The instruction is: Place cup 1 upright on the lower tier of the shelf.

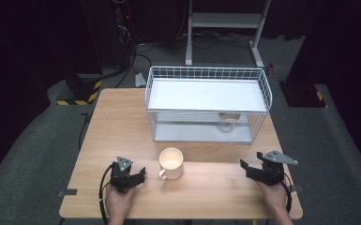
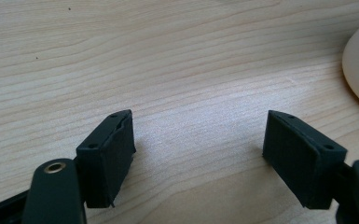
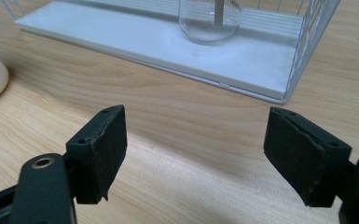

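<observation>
Two claws rest low over the wooden bench (image 1: 122,117), one at each near corner, and both stand apart with nothing between their pads. The left claw (image 1: 143,171) sits just beside the cream mug (image 1: 171,163), which stands upright near the middle of the bench's front half, mouth up, its long axis vertical and its handle turned toward the near left, toward that claw. That placing looks handy: the handle faces the hand nearest to it, so a grasp would need little reach. The right claw (image 1: 244,165) is well apart from the mug, angled inward toward the white wire rack (image 1: 206,75) at the back of the bench. A clear glass (image 3: 210,18) stands on the rack's lower shelf, at its right side, ahead of the right claw
</observation>
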Motion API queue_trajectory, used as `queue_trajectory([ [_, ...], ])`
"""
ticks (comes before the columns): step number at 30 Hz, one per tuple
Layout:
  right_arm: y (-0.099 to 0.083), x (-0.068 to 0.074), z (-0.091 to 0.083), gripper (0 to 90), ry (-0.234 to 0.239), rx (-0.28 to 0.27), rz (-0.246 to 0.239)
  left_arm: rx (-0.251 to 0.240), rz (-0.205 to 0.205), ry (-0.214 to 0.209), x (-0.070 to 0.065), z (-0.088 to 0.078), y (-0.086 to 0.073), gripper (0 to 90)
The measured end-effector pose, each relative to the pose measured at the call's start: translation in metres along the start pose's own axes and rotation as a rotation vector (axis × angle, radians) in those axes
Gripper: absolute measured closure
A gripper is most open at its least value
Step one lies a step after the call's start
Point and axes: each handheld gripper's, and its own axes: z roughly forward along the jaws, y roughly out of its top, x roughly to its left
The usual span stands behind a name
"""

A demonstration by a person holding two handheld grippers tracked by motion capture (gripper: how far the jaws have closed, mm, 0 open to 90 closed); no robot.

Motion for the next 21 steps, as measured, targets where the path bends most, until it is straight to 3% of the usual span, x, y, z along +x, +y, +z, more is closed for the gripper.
queue_trajectory([
  [10,-0.011,-0.002,0.002,22.4,-0.023,0.029,0.002,0.0,0.0,0.0,0.0,0.0,0.0,25.1],
  [13,-0.014,-0.001,0.006,22.3,-0.059,0.06,-0.035,0.0,0.0,0.0,0.0,0.0,0.0,25.2],
  [21,-0.026,-0.005,0.016,22.1,-0.09,0.144,-0.034,0.0,0.0,0.0,0.0,0.0,0.0,25.2],
])
